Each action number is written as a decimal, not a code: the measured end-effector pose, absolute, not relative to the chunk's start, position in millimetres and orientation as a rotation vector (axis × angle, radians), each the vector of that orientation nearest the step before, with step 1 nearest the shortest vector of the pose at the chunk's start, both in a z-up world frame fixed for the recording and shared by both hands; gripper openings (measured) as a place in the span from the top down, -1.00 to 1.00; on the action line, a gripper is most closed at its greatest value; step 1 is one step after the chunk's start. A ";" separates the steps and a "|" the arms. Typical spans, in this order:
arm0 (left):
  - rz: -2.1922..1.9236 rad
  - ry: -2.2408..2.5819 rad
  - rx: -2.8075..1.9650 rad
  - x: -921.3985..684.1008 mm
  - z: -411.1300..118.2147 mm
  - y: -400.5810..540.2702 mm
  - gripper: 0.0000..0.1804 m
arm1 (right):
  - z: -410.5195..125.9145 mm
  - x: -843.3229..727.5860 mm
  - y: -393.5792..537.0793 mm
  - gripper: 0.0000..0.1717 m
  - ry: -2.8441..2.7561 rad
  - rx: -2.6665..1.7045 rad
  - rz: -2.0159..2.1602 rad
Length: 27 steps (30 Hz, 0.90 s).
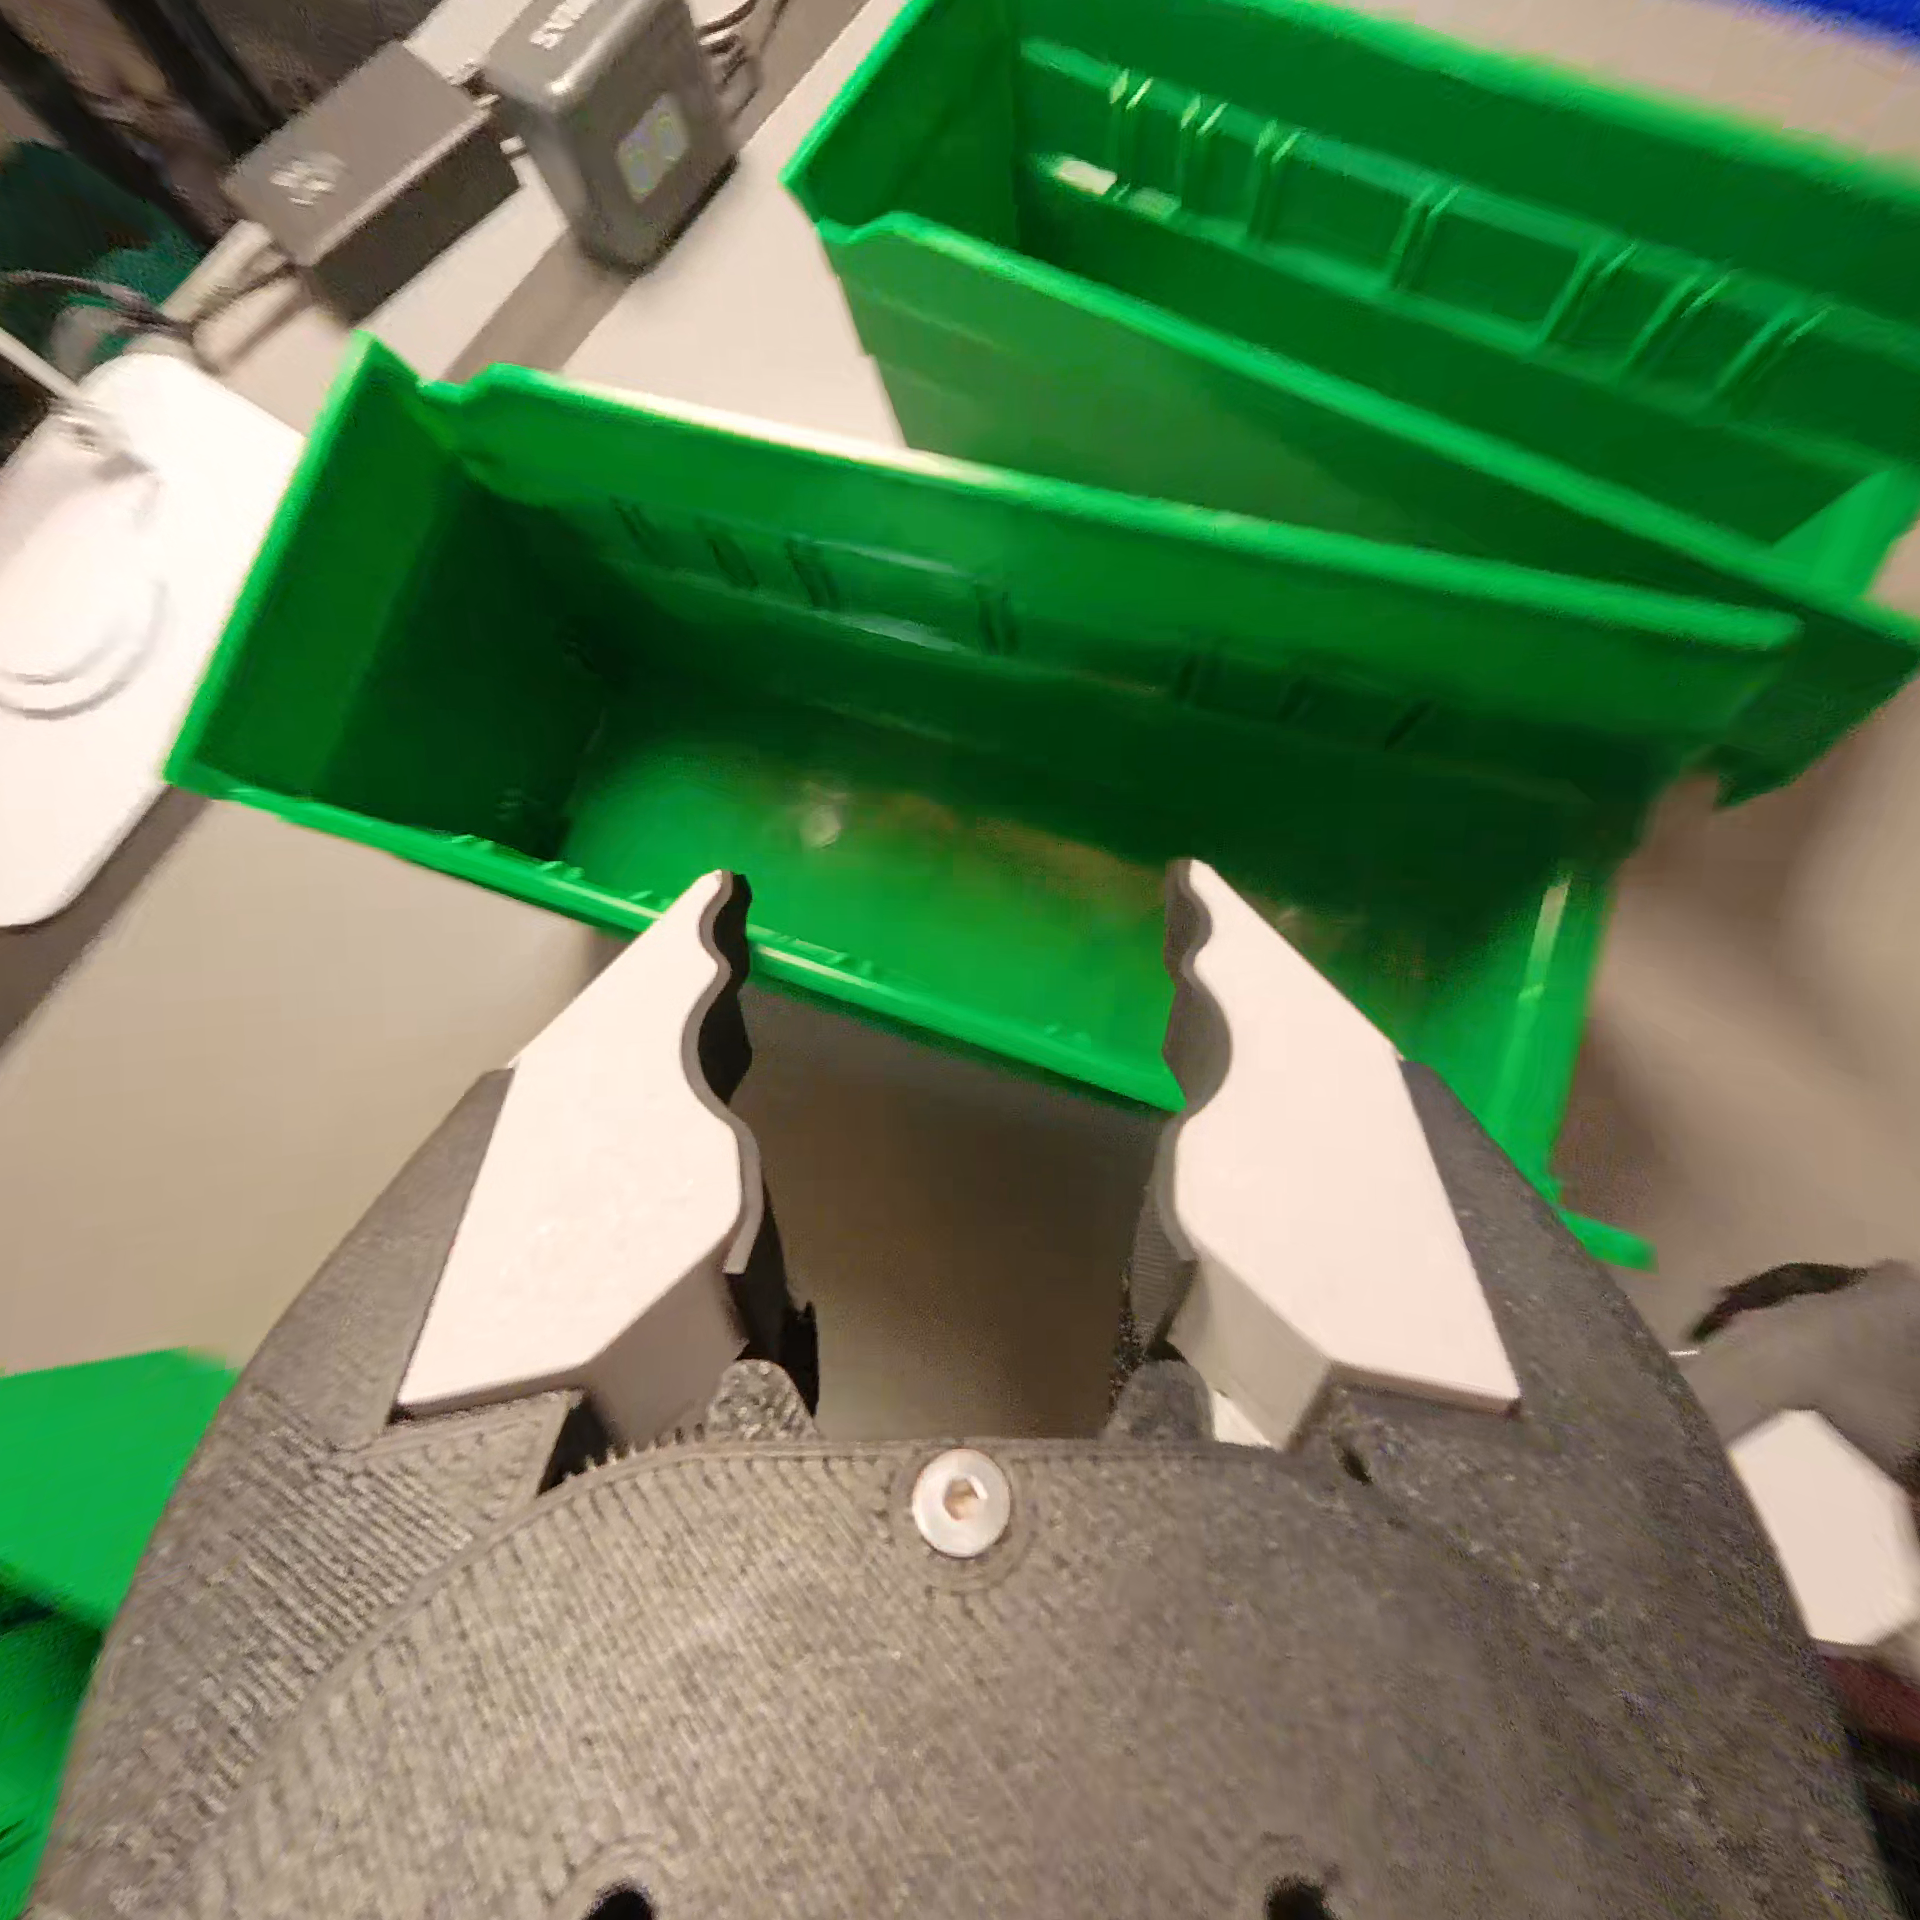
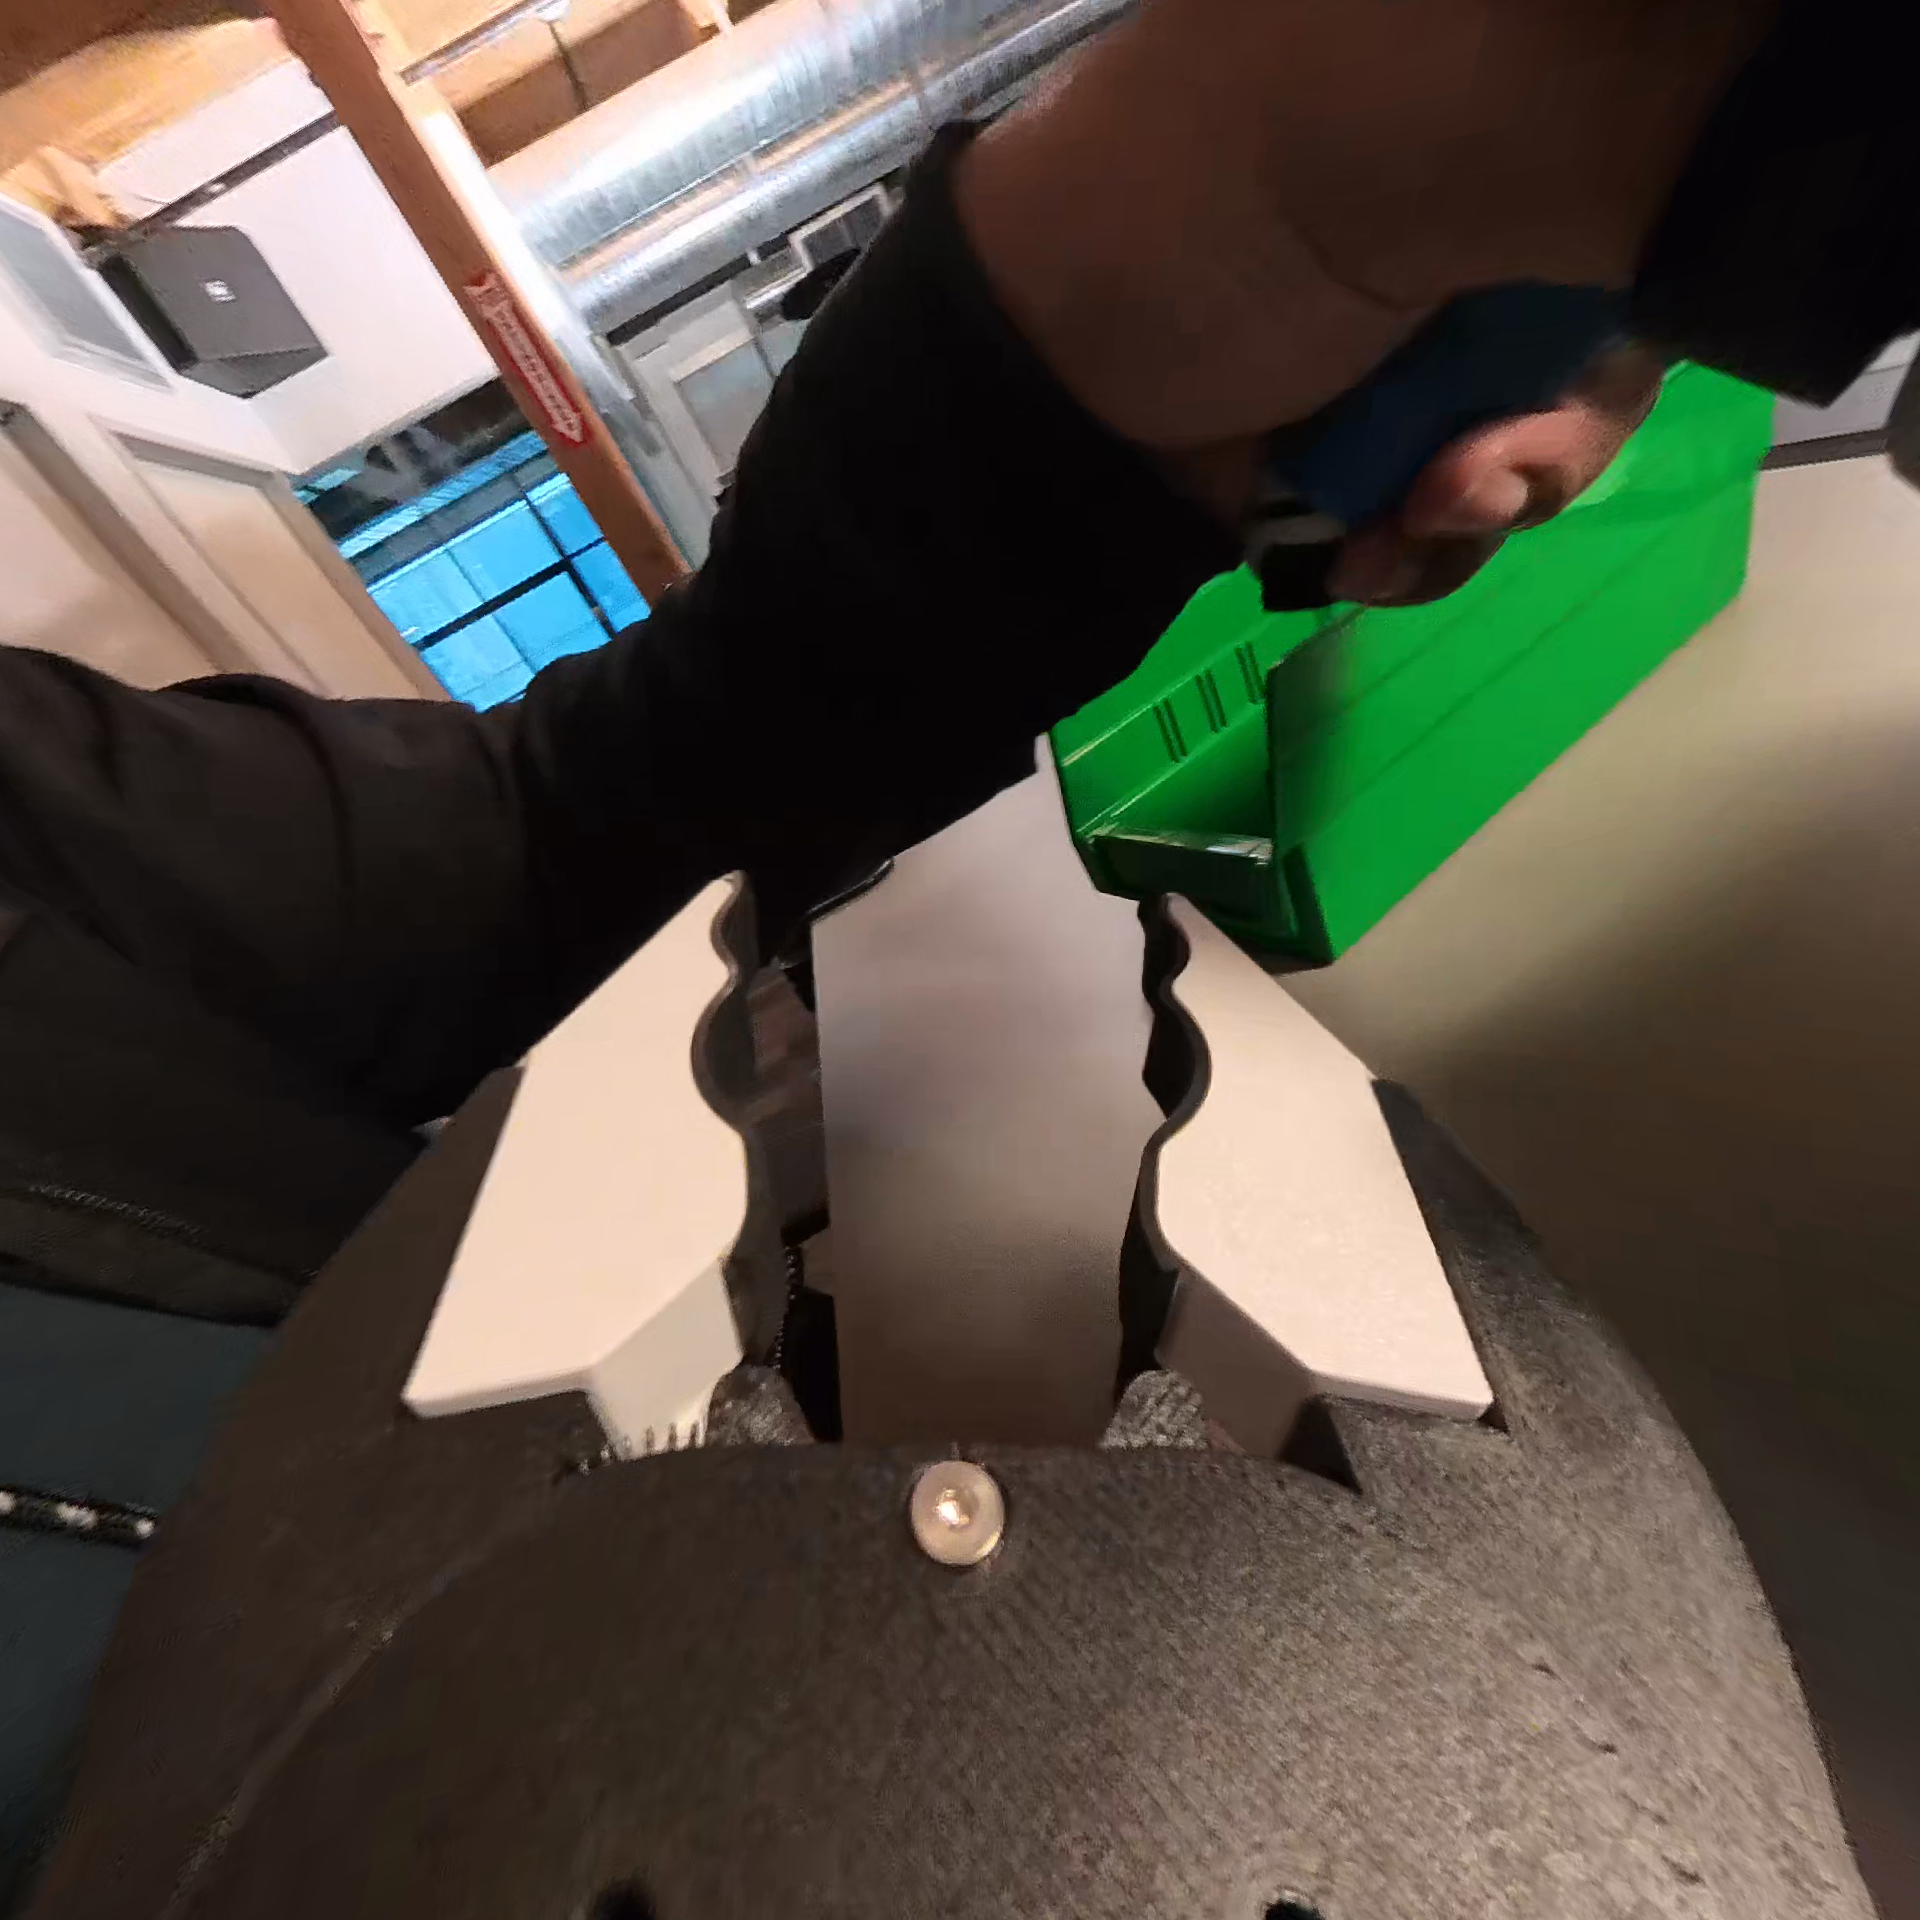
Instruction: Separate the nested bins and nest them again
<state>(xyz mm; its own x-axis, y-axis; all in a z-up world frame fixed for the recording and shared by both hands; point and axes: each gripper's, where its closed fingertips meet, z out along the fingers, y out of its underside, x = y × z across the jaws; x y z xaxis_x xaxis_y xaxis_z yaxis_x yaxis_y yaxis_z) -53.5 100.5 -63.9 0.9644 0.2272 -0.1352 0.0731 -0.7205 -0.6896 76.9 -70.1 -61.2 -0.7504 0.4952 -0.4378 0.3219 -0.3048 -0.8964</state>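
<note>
Two separated long green plastic bins (image 1: 935,727) (image 1: 1403,291) lie side by side on the pale surface (image 1: 260,1039), while left tongs (image 1: 951,894) and right tongs (image 2: 945,914) both stand apart, gripping nothing

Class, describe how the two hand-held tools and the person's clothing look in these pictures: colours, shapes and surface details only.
Each tool, the left tool and the right tool, has a rounded, dark grey body with a ridged, printed texture and one silver screw at the centre. Two pale grey, wedge-shaped fingers project forward, their inner edges wavy and dark-lined. The person wears a black long sleeve and grips a blue handle.
</note>
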 end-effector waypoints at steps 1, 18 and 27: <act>0.344 -0.177 -2.393 -59.9 -64.3 94.9 0.11 | -60.8 79.2 -72.2 0.11 -1.792 -1.036 2.216; 0.189 -0.330 -2.376 -89.1 -73.1 75.9 -0.09 | -57.6 83.7 -73.2 0.12 -1.777 -0.999 2.232; 0.310 -0.511 -2.198 -103.2 -26.1 -0.2 -0.16 | -51.4 87.2 -68.0 0.11 -1.716 -0.966 2.260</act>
<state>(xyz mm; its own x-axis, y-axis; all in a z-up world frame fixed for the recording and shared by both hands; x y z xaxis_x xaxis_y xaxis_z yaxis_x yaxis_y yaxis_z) -103.2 -0.2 -26.1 0.8865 0.4605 -0.0458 0.2537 -0.5664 -0.7841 87.2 -68.0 -51.4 -0.7830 0.4752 -0.4014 0.2590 -0.3377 -0.9049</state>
